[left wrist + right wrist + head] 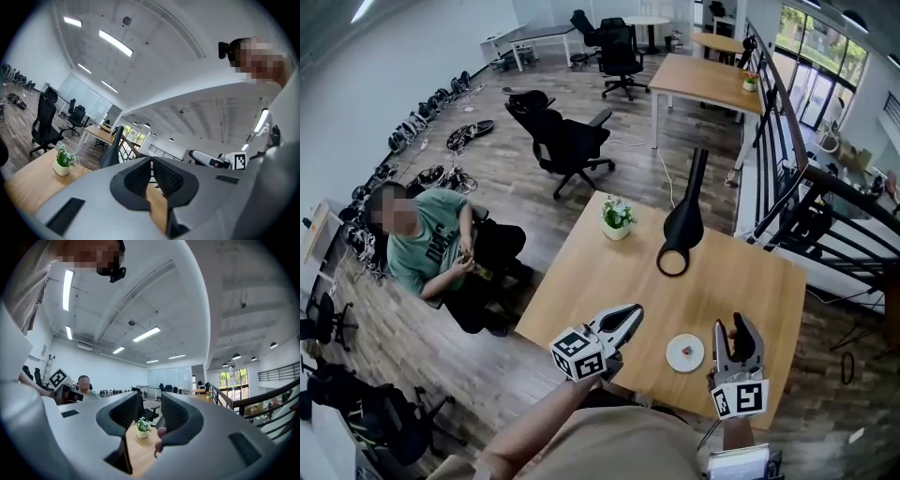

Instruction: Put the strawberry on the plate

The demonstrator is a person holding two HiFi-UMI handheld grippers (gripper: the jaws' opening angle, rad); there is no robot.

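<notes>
The strawberry [685, 352] lies on a small white plate [696, 362], which sits on the wooden surface [609, 281] near its front edge. In the head view the plate shows between the two tongs, touched by neither.

The left tongs [630, 313] are held over the near left part of the surface, pointing toward the plate's side. In the left gripper view these tongs [151, 162] have their ribbed pads drawn together at the tips, with only a sliver of gap lower down and nothing caught between them.

The right tongs [732, 324] are to the right of the plate, pointing away from the person. In the right gripper view these tongs [149, 403] stand partly apart and hold nothing. The surface and a small potted plant [142, 427] show through the gap. A small pinkish shape shows against the inner side of the right pad; what it is cannot be told.

Farther back on the surface the potted plant [617, 217] stands by the far left edge. A long black thing with a ring end [682, 225] lies near it, toward the middle. A person [431, 248] sits on the floor side at left, well apart from the surface.
</notes>
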